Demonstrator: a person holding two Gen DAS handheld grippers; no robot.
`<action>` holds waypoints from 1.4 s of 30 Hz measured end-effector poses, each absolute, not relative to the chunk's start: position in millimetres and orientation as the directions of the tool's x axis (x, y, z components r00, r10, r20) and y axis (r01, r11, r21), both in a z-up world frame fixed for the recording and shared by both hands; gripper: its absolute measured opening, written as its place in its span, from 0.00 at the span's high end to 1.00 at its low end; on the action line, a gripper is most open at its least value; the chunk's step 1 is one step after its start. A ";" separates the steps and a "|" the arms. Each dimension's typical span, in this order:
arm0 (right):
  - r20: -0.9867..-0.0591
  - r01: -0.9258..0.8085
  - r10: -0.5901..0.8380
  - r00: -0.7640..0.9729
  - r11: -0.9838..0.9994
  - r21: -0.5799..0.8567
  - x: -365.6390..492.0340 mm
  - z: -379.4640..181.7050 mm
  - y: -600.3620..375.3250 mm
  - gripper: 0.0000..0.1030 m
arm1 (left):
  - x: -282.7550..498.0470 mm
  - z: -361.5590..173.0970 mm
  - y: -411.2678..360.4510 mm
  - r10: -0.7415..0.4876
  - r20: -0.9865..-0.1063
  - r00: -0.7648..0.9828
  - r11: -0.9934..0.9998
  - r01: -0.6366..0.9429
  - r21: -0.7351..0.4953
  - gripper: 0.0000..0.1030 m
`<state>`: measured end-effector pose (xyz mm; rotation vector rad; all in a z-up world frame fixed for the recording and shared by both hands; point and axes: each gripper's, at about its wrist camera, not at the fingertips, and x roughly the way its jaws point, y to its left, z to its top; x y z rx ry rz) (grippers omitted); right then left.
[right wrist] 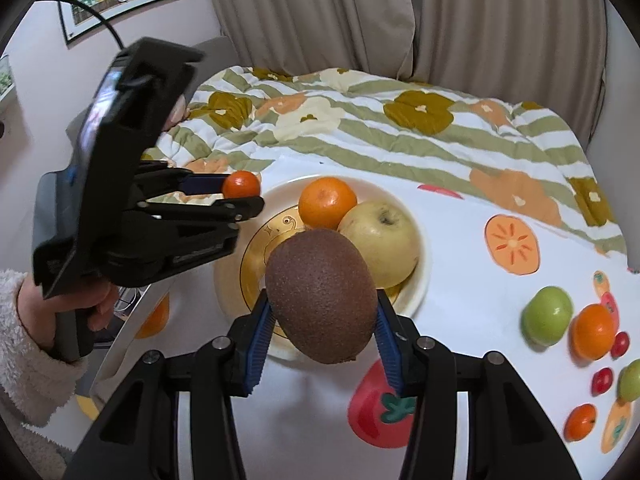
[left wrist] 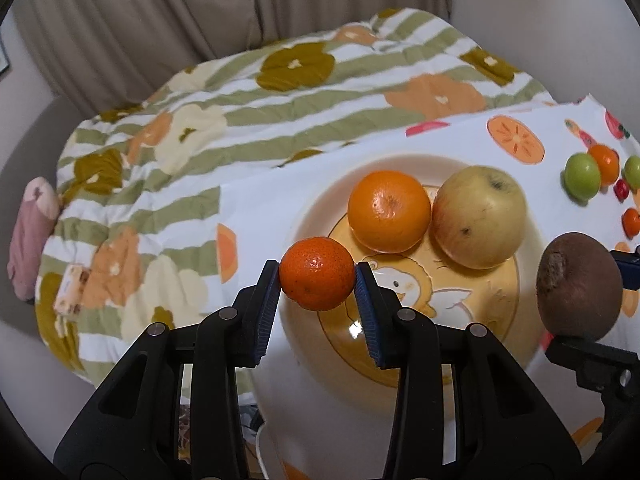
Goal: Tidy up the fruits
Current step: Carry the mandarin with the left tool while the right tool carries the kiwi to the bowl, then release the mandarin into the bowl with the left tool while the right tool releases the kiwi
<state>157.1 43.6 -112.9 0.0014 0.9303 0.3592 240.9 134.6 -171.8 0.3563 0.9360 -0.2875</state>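
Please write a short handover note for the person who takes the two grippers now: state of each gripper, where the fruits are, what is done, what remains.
Left gripper: shut on a small mandarin, at the plate's edge.
Right gripper: shut on a kiwi, over the plate's near side.
Done: orange and apple lie touching on the plate.
Left: set down both held fruits. Then gather the loose ones on the cloth: green fruit, small oranges, small red ones.
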 end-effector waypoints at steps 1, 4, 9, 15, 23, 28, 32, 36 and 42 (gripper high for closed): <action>-0.787 -0.292 0.294 0.542 0.944 0.152 158.1 -115.9 44.7 0.57 | 242.8 -174.9 133.6 -0.090 -0.827 0.556 0.900 0.400 0.171 0.59; -0.795 -0.277 0.265 0.546 0.952 0.128 158.7 -120.6 47.1 0.57 | 247.0 -185.0 128.8 -0.099 -0.837 0.537 0.886 0.431 0.172 0.59; -0.804 -0.258 0.240 0.545 0.960 0.112 159.9 -124.9 46.3 0.57 | 252.6 -192.2 125.6 -0.083 -0.851 0.518 0.874 0.448 0.187 0.59; -0.804 -0.240 0.232 0.547 0.964 0.115 157.7 -123.8 44.4 0.57 | 246.8 -185.4 125.9 -0.100 -0.844 0.528 0.860 0.472 0.194 0.09; -0.813 -0.258 0.220 0.538 0.962 0.090 150.0 -119.6 43.8 0.57 | 235.8 -166.3 138.0 -0.121 -0.811 0.572 0.879 0.442 0.180 0.00; -0.817 -0.281 0.226 0.531 0.956 0.082 152.2 -118.3 45.1 0.57 | 228.8 -158.7 147.7 -0.117 -0.811 0.573 0.899 0.407 0.159 0.00; -0.833 -0.308 0.234 0.501 0.948 0.081 161.0 -124.4 49.2 0.57 | 220.3 -155.2 156.0 -0.111 -0.819 0.564 0.914 0.382 0.139 0.00; -0.846 -0.341 0.240 0.476 0.937 0.074 171.6 -131.7 56.2 0.57 | 214.6 -157.2 166.4 -0.083 -0.824 0.560 0.926 0.349 0.144 0.00; -0.866 -0.381 0.236 0.441 0.923 0.058 178.4 -141.8 64.9 0.57 | 212.2 -169.3 179.3 -0.054 -0.840 0.540 0.935 0.322 0.147 0.00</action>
